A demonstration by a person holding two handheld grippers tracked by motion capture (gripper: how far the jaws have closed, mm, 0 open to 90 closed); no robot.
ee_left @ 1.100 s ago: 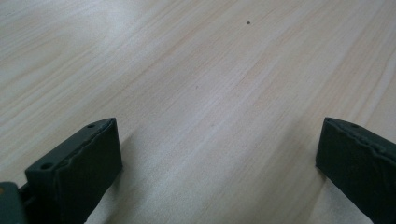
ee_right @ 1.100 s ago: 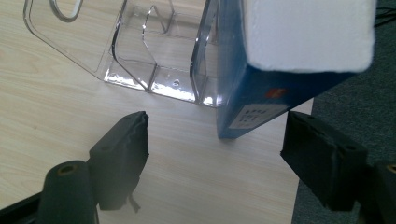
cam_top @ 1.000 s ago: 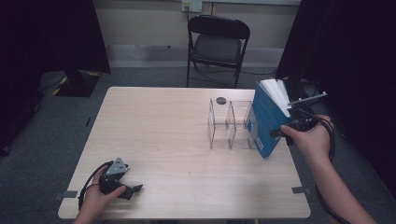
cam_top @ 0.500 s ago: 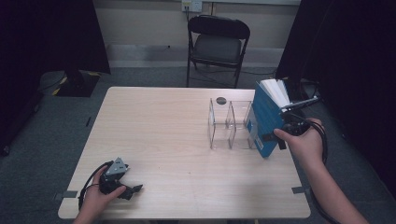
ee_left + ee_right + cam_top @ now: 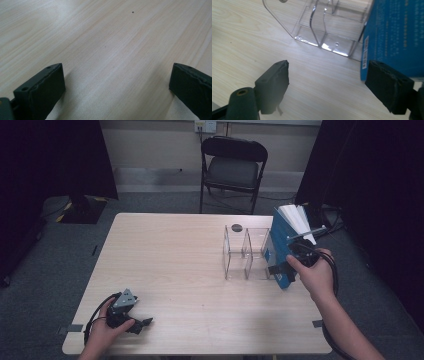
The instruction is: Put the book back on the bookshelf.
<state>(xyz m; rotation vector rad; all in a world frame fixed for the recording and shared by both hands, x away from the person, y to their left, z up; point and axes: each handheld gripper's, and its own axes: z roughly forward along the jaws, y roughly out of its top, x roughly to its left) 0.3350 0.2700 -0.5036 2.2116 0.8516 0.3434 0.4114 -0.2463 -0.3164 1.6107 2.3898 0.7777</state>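
A blue book [image 5: 281, 242] with white pages stands tilted at the right end of a clear acrylic organizer [image 5: 245, 252]. My right gripper [image 5: 278, 269] is low at the book's near corner. In the right gripper view its jaws [image 5: 328, 66] stand wide open and have just been opening; only bare table lies between them. There the blue book [image 5: 394, 35] rises behind the right-hand jaw, and the clear organizer [image 5: 329, 22] lies ahead. My left gripper [image 5: 140, 324] rests open on the table [image 5: 175, 250] near its front left corner, and its jaws [image 5: 117, 68] hold nothing.
A small dark round thing [image 5: 237, 227] lies on the table just behind the organizer. A black folding chair [image 5: 232, 167] stands beyond the far edge. Dark curtains hang at both sides. The table's right edge runs close to the book.
My right hand has slid a little down and toward the near edge, along the book's lower corner. The book stays leaning at the organizer. The left hand has not moved.
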